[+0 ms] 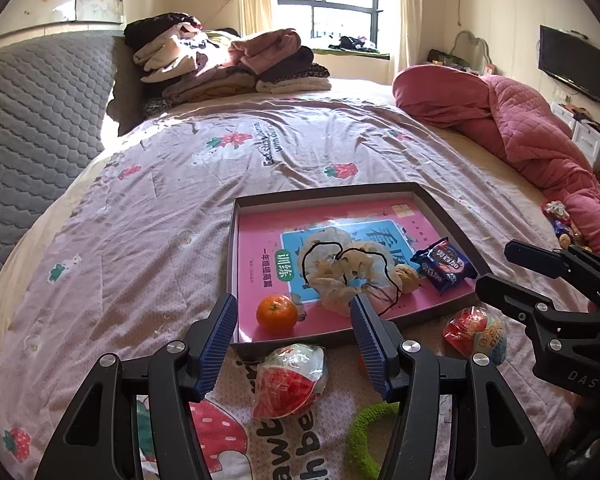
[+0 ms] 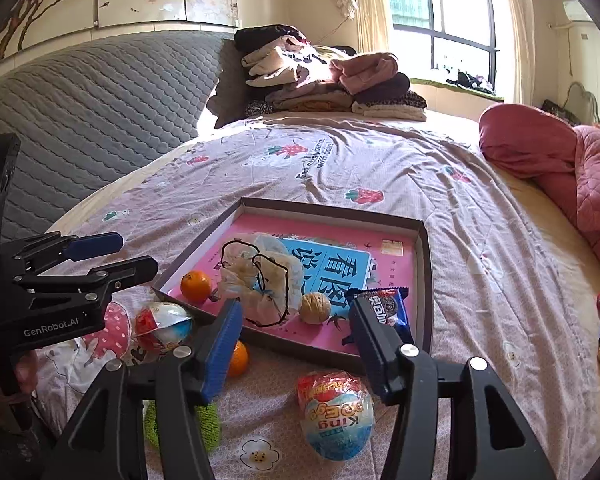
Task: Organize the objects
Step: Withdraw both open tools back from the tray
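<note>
Both our tongs gape empty: left gripper (image 1: 294,326) just above a wrapped egg (image 1: 290,380), right gripper (image 2: 296,330) above another egg (image 2: 336,416). Ahead, the tray (image 1: 440,208) holds an orange (image 1: 277,312), a walnut (image 2: 315,308) and a biscuit packet (image 1: 444,264).

tray (image 1: 440,206) on bed (image 1: 148,216) | tangerine (image 1: 276,312), walnut (image 1: 406,278) in tray | egg-shaped packets (image 1: 290,380), perhaps sweets, before it

Both wrist views look low across the bed (image 1: 300,152), sharing the tray (image 1: 444,216).
</note>
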`<state>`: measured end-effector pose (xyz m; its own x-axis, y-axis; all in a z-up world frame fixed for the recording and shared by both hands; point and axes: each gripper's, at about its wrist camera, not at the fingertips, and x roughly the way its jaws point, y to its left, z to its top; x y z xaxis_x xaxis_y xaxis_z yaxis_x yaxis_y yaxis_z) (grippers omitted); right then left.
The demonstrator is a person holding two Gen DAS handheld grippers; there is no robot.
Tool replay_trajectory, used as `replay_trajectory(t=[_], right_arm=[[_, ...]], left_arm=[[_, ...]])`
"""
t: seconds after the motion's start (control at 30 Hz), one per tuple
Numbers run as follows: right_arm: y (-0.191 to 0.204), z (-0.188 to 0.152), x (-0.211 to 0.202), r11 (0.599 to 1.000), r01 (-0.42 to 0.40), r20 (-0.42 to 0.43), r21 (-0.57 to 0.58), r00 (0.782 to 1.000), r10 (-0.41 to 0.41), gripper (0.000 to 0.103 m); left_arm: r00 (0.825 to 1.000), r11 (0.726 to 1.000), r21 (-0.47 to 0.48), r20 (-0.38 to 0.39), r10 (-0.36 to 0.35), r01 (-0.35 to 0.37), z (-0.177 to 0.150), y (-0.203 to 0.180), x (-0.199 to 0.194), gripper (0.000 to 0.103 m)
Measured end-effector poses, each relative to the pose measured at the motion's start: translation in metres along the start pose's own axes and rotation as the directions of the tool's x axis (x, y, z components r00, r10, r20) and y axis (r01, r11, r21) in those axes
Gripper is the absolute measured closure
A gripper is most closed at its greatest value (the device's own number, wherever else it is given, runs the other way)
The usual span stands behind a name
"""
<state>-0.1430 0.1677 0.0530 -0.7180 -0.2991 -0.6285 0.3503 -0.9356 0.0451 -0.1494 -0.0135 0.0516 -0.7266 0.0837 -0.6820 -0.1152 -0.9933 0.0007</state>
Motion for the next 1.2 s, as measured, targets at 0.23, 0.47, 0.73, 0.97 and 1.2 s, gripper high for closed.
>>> replay_trajectory(t=[0.23,0.47,0.73,0.97,1.2], right_arm=[[0.0,-0.001,-0.008,1.0,0.003,0.017,-0.004,1.0,-0.003,0.046],[-0.001,-0.007,-0.014,1.0,0.018,0.027,-0.002,0.999,-0.018,0.046],[-0.003,-0.008,-0.017,1.0,0.019,0.034,0.004,0.999,-0.019,0.046],[-0.003,-0.011,-0.018,1.0,0.02,0.032,0.003,0.999,-0.021,0.045],[-0.003,-0.012,-0.021,1.0,0.023,0.034,0.002,0.999,-0.023,0.045]], left_arm=[[1.0,1.0,0.004,0.009,0.011,-0.011,-0.007,-0.002,-0.01,0.042],[1.0,1.0,0.01,0.009,0.009,-0.009,-0.012,-0.004,-0.015,0.042],[1.0,1.0,-0.005,-0.002,0.013,-0.013,-0.02,-0.001,-0.016,0.042],[1.0,1.0,-0.003,-0.007,0.011,-0.011,-0.025,-0.005,-0.018,0.042],[1.0,1.0,0.007,-0.022,0.006,-0.006,-0.031,-0.01,-0.018,0.042]])
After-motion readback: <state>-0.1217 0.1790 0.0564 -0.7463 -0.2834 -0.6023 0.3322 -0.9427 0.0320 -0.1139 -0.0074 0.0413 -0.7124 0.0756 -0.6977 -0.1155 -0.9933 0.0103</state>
